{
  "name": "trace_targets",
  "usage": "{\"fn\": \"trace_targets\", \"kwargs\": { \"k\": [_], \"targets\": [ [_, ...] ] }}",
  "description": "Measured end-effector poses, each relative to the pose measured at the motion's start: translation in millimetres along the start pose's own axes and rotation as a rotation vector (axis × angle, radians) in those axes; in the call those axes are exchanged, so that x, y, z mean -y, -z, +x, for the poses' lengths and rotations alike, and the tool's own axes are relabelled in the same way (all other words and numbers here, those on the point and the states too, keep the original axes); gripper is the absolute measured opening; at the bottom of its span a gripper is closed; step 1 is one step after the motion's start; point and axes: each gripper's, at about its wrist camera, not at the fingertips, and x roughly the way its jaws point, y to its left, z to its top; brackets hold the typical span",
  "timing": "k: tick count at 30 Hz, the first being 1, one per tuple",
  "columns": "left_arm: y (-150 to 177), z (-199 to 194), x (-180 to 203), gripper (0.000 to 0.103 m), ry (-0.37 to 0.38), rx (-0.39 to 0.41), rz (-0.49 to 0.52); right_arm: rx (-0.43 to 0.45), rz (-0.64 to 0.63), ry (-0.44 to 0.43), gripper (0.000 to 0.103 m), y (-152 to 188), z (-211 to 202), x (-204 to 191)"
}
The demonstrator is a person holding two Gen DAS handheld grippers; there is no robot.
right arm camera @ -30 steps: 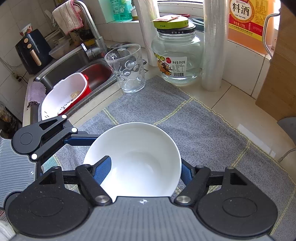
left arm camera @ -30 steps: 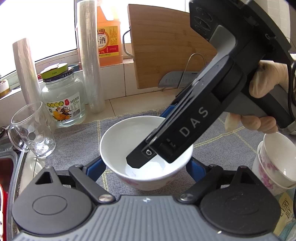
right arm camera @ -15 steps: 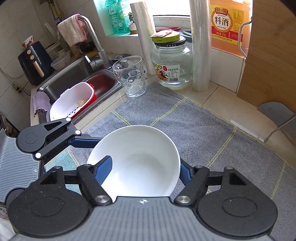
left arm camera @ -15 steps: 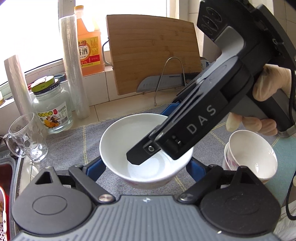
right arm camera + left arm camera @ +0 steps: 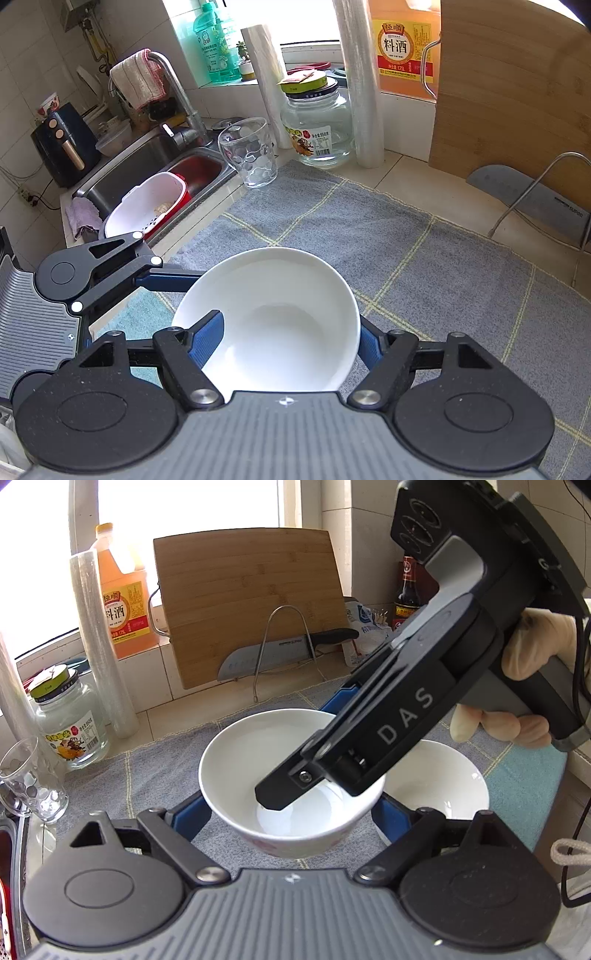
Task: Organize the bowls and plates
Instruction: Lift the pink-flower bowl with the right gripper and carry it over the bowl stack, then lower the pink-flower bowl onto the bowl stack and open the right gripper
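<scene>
**Both grippers on one white bowl**

The right gripper (image 5: 291,332) is clamped across the rim of a round white ceramic bowl (image 5: 273,321): one blue-padded finger (image 5: 207,338) sits inside the bowl against its wall and the other presses the outside. The bowl holds nothing. The left gripper (image 5: 291,812) has its blue fingers set wide on either side of the same bowl (image 5: 258,760) (whether its pads actually touch the wall I cannot tell). The bowl hangs above the grey checked cloth mat (image 5: 424,266). Just beside it, to the right in the left wrist view, stands a second white bowl (image 5: 436,779), also empty. Farther off, a clear dimpled drinking glass (image 5: 249,151) and a clear glass jar with a yellow-green lid (image 5: 317,122) stand near the steel sink (image 5: 140,170).
</scene>
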Motion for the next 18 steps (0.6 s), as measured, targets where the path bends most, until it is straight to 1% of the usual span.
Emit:
{"fn": "trace_targets", "kwargs": {
  "k": [5, 10, 18],
  "targets": [
    [-3.8, -0.8, 17.8, 0.092, 0.043, 0.016, 0.038, 0.018, 0.033, 0.042, 0.079, 19.3, -21.8, 4.0],
    [-9.6, 2.5, 35.2, 0.092, 0.102, 0.031, 0.075, 0.036, 0.071, 0.087, 0.079, 37.3, -43.6, 9.9],
    [-16.3, 15.5, 58.7, 0.092, 0.184, 0.03, 0.102, 0.054, 0.137, 0.153, 0.079, 61.9, -67.2, 23.9]
  ]
}}
